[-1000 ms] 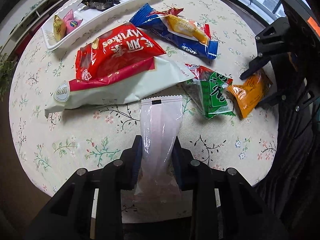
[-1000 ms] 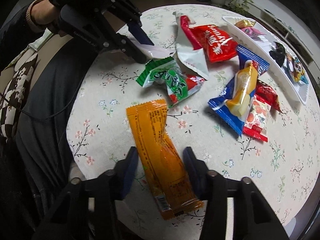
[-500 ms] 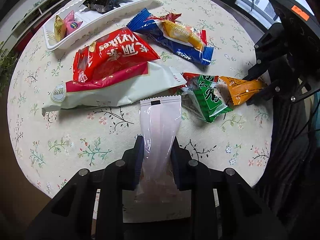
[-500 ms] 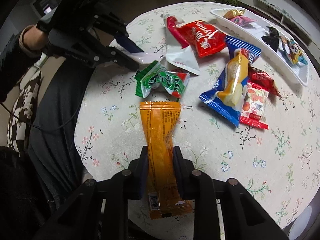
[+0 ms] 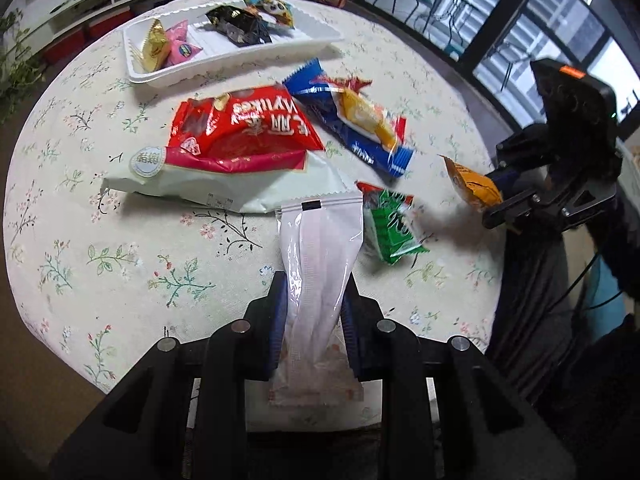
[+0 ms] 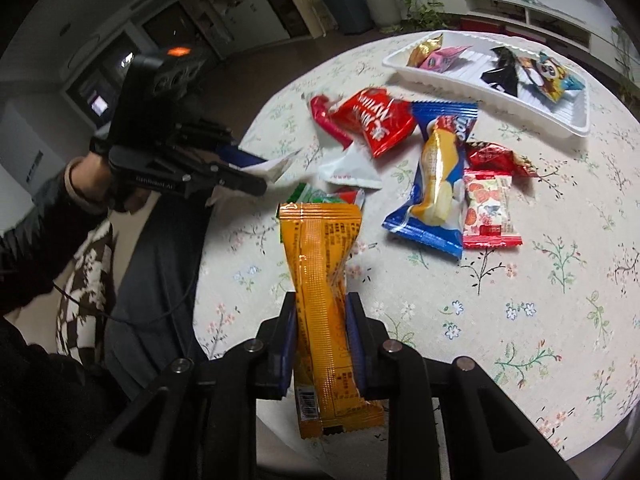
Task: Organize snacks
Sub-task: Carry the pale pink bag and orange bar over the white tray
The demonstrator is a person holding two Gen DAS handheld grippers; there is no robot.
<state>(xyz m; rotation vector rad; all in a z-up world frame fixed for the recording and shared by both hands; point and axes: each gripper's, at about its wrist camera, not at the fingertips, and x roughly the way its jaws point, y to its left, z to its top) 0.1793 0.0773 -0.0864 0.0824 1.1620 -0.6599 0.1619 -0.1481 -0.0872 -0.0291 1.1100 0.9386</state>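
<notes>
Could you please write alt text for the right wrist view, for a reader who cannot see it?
The right tool is shut on an orange snack packet above a round table with a floral cloth. Beyond lie loose snack packets and a white tray holding wrapped sweets. At left, the left tool grips a white packet.

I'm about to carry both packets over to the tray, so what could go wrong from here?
1. The left gripper pinches the white packet on a twisted, slick waist; it may slip out.
2. The white tray lies beyond the red bag and blue packet; a low carry could drag them.
3. The orange packet in the right gripper hangs long at both ends and may snag.
</notes>
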